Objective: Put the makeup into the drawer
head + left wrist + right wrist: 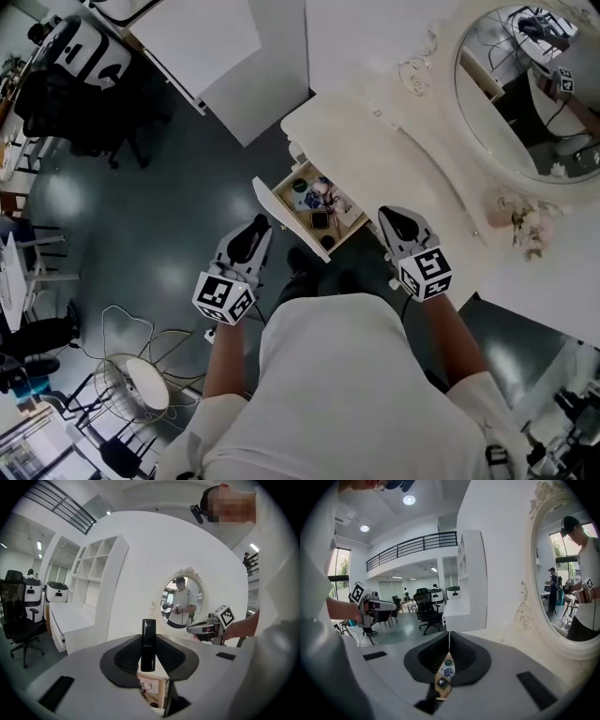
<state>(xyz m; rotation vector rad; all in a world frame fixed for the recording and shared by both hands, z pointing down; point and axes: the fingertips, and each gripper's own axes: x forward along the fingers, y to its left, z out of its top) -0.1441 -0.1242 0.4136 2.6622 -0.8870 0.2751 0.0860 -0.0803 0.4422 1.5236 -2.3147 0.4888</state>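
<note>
My left gripper [255, 232] is shut on an upright black makeup tube [148, 644], hovering just left of the open drawer [284, 212]. The drawer sticks out from the white dressing table [375, 131]. Its wooden inside holds a green-lidded jar [300, 186], a black square compact [320, 219] and other small items. Through the left gripper's jaws I see part of the drawer [152, 688] below. My right gripper [394, 220] hangs at the drawer's right side, shut with nothing in it [449, 637]. The compact [442, 682] shows beneath its jaws.
An oval mirror [525, 94] in an ornate frame stands on the table's far right. A white shelf unit [220, 52] lies beyond the drawer. A black office chair [80, 108] is at the far left; a floor fan [139, 384] and cable lie near my left side.
</note>
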